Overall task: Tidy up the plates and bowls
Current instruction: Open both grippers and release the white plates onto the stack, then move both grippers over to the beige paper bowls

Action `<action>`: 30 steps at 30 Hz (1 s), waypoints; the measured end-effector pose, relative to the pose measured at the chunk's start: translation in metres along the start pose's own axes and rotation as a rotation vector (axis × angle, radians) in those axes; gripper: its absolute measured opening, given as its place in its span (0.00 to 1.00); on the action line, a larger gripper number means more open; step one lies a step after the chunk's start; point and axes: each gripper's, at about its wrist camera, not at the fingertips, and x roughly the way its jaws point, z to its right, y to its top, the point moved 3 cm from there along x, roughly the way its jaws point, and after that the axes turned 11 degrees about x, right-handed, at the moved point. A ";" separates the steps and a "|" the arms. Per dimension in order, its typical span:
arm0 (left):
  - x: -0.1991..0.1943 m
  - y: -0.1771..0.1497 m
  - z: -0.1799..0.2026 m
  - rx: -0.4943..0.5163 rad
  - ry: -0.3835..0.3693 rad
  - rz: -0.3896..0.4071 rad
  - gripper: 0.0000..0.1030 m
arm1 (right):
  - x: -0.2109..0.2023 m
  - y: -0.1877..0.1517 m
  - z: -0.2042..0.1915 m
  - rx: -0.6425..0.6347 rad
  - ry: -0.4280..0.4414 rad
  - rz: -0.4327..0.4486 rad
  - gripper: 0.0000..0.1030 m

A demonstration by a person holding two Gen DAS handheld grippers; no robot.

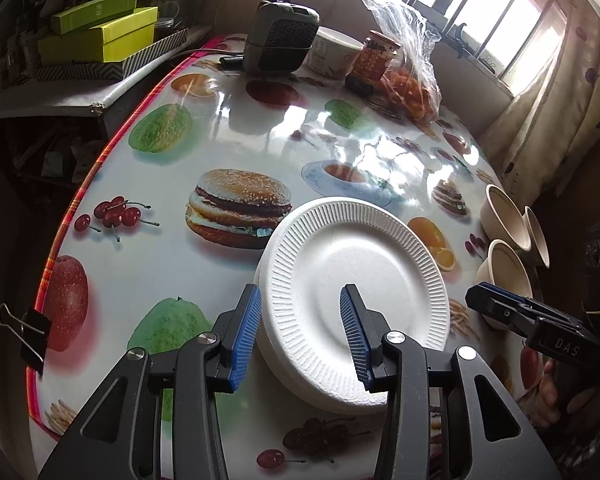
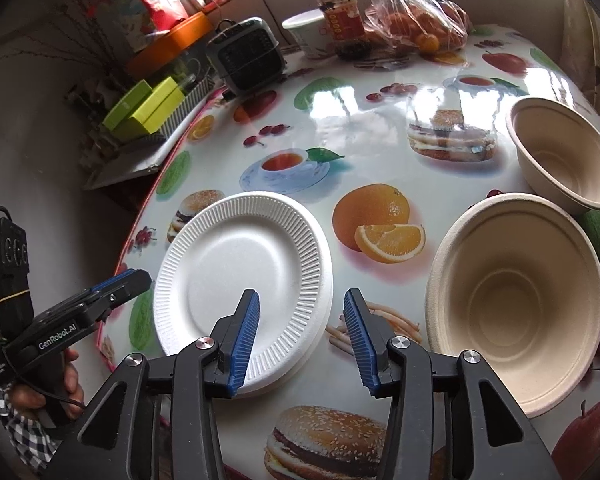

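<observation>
A small stack of white ribbed foam plates [image 1: 364,264] [image 2: 236,272] lies on the fruit-print table near its front edge. My left gripper [image 1: 300,292] stands open astride the stack's left rim, pads clear of it. On the other side my right gripper [image 2: 302,296] is open over the right rim, with nothing pressed between its blue pads. Each gripper shows side-on in the other's view: the right gripper [image 1: 484,294], the left gripper [image 2: 136,278]. Right of the plates sit a near beige bowl [image 2: 516,300] [image 1: 508,268] and a farther beige bowl [image 2: 564,152] [image 1: 504,216].
At the back of the table stand a small grey heater [image 1: 280,40], a paper tub [image 1: 332,54], a red-labelled jar [image 1: 380,60] and a plastic bag of oranges [image 1: 412,84]. A binder clip [image 1: 28,332] grips the left table edge. Green boxes [image 1: 100,32] lie on a side shelf.
</observation>
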 end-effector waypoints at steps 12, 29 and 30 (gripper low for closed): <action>0.006 0.029 0.051 0.090 -0.072 0.019 0.41 | -0.036 0.007 0.017 0.039 -0.005 0.121 0.44; 0.053 0.078 0.144 0.197 -0.190 -0.027 0.41 | -0.090 0.035 0.107 0.175 -0.129 0.315 0.44; 0.057 0.080 0.149 0.201 -0.198 -0.030 0.41 | -0.093 0.035 0.113 0.186 -0.140 0.328 0.44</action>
